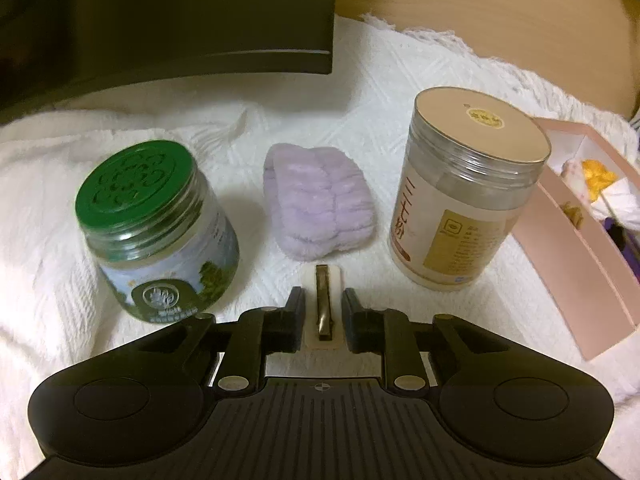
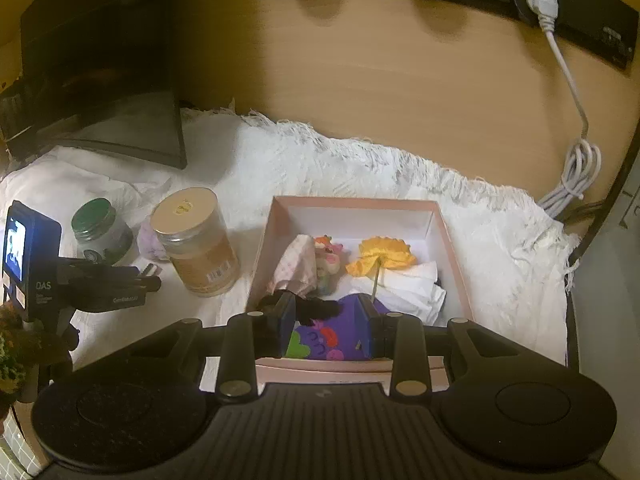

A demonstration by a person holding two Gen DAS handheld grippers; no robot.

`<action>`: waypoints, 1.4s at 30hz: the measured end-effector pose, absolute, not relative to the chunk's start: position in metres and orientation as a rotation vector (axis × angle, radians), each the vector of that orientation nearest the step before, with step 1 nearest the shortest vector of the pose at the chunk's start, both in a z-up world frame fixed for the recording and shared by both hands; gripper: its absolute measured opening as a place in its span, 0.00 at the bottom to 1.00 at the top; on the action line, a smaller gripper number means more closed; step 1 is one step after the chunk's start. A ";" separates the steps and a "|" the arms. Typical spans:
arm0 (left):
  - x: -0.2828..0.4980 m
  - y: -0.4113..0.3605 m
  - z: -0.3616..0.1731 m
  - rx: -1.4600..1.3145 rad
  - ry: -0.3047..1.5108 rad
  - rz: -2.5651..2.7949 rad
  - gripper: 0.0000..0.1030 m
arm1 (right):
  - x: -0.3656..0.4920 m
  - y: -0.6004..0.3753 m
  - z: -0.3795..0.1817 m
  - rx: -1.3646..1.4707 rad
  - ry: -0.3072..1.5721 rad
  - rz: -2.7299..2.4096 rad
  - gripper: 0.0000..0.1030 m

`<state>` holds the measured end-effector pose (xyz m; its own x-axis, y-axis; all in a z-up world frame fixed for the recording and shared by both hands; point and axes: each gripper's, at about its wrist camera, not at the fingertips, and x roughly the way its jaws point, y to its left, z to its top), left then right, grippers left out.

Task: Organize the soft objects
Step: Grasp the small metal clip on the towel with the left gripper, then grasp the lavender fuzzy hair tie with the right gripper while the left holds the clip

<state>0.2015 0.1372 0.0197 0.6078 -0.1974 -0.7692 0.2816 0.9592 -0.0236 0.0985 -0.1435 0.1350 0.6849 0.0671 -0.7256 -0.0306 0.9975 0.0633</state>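
Note:
A fluffy lilac headband (image 1: 318, 204) lies on the white cloth between two jars, just ahead of my left gripper (image 1: 322, 300), which is open with a small cream and bronze hair clip (image 1: 323, 304) lying between its fingers. The headband peeks out behind the jar in the right wrist view (image 2: 149, 242). My right gripper (image 2: 326, 312) is over the near end of the pink box (image 2: 356, 202), its jaws around a purple felt piece with coloured shapes (image 2: 328, 336). The box also holds a yellow crochet flower (image 2: 386, 256), a small plush toy (image 2: 326, 258), a pink checked cloth (image 2: 296, 264) and white cloth (image 2: 408, 288).
A green-lidded glass jar (image 1: 160, 220) stands left of the headband and a tall gold-lidded jar (image 1: 468, 192) right of it. The pink box (image 1: 580, 248) is at the far right. A dark monitor (image 1: 168, 16) stands behind. A white cable (image 2: 572, 152) hangs on the wooden wall.

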 end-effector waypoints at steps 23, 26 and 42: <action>0.146 0.203 0.041 -0.133 0.875 -0.375 0.22 | 0.253 0.001 0.154 -0.066 1.013 0.396 0.39; 0.146 0.212 0.042 -0.170 0.871 -0.377 0.22 | 0.268 0.034 0.136 -0.180 1.070 0.408 0.39; 0.155 0.232 0.051 -0.171 0.883 -0.353 0.22 | 0.294 0.116 0.064 -0.614 1.140 0.524 0.42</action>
<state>0.1545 0.2324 0.0510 0.5824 -0.3702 -0.7237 0.2308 0.9290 -0.2894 0.2945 0.1159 0.0637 0.3329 0.0729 -0.9401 -0.6657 0.7242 -0.1796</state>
